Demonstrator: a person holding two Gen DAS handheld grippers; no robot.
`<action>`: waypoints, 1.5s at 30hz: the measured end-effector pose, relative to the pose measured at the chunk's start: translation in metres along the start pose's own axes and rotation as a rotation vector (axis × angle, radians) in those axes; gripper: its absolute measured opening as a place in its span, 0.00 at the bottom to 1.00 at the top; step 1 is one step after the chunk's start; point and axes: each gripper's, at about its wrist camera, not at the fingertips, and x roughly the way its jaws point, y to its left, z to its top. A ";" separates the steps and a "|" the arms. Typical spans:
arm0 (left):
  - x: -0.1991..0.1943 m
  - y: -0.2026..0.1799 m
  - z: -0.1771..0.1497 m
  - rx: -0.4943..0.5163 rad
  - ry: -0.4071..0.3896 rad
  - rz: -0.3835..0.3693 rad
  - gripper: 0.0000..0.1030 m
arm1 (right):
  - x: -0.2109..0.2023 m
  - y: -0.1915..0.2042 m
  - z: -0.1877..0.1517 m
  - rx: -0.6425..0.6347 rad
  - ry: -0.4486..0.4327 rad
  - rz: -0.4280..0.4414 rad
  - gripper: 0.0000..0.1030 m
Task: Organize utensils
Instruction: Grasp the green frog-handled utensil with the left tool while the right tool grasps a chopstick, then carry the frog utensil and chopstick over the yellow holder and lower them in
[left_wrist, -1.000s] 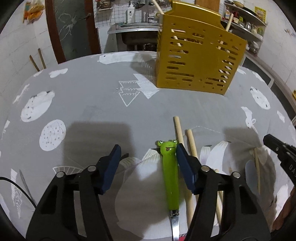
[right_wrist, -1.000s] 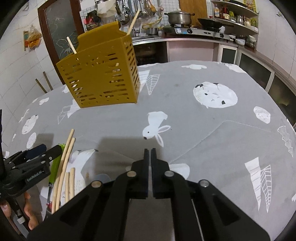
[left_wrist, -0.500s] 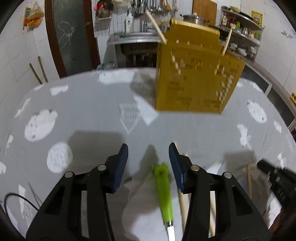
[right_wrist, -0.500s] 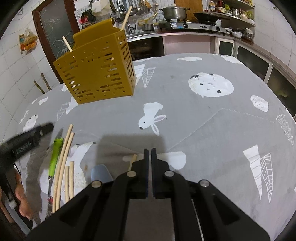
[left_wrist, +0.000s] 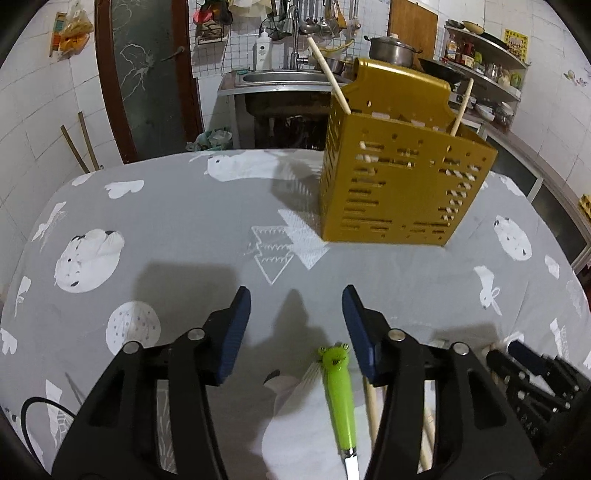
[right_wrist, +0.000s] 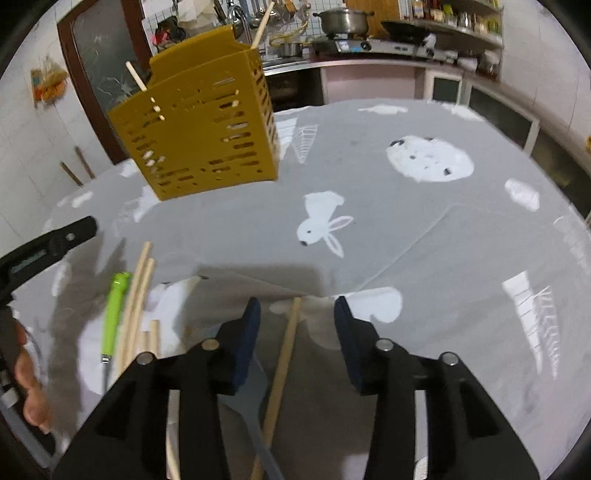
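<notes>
White tiled walls (left_wrist: 33, 122) enclose a small kitchen. Table (left_wrist: 192, 221) covered with grey cloth printed in white animals and trees. Behind it: steel sink (left_wrist: 280, 79) with tap, soap bottle (left_wrist: 262, 50) beside it, ladles and utensils hanging on a wire grid above. Dark brown-framed door (left_wrist: 147, 77) left of the sink; two sticks (left_wrist: 79, 147) lean on the wall near it. To the right, a lidded pot (right_wrist: 343, 20) on a stove, shelves (left_wrist: 484, 55) of jars, lower cabinets (right_wrist: 491, 118). Lighting dim, indoor.
</notes>
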 end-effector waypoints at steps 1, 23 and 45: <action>0.000 0.001 -0.002 -0.003 0.005 0.002 0.55 | 0.003 0.000 0.000 0.006 0.020 0.002 0.17; 0.024 -0.008 -0.029 0.024 0.129 0.012 0.50 | 0.020 0.007 0.011 -0.006 0.032 0.003 0.05; 0.037 -0.012 -0.028 0.018 0.161 -0.034 0.21 | 0.020 0.005 0.017 -0.002 0.000 0.034 0.05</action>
